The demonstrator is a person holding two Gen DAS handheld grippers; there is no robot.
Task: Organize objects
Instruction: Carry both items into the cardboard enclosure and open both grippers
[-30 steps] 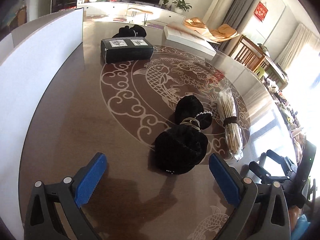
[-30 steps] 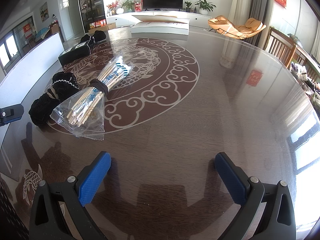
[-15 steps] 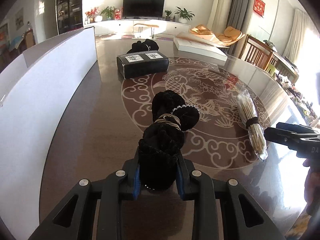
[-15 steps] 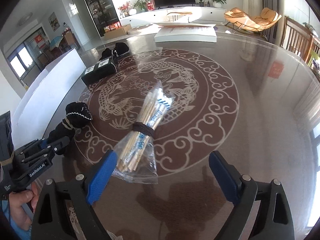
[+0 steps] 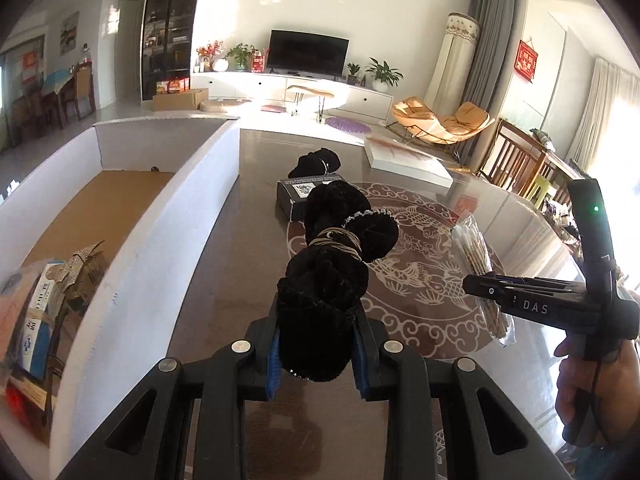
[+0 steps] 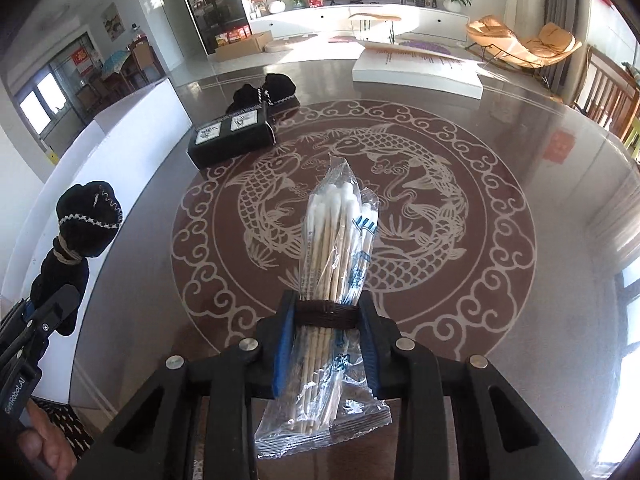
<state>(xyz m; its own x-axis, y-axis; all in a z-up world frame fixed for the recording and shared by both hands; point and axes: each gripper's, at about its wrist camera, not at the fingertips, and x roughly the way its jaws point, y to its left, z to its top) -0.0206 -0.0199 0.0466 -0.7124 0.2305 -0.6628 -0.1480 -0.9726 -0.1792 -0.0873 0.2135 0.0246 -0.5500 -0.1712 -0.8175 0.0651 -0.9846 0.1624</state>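
My left gripper (image 5: 316,354) is shut on a black fabric bundle (image 5: 332,264) tied with cord, held above the table beside the white box (image 5: 176,216). The bundle also shows at the left of the right wrist view (image 6: 80,236). My right gripper (image 6: 326,340) is shut on a plastic bag of cotton swabs (image 6: 336,248) bound with a dark band, lifted over the table. The right gripper also shows in the left wrist view (image 5: 532,304), with the swab bag (image 5: 476,256) in it.
The white box has a cardboard floor and holds packaged items (image 5: 44,308) at its near end. A black flat box (image 6: 232,136) and another black fabric bundle (image 6: 264,92) lie farther back on the brown patterned table (image 6: 520,280). A white flat box (image 6: 416,68) lies at the far edge.
My left gripper lifted the black bundle off the table toward the white box. My right gripper closed on the swab bag and raised it.
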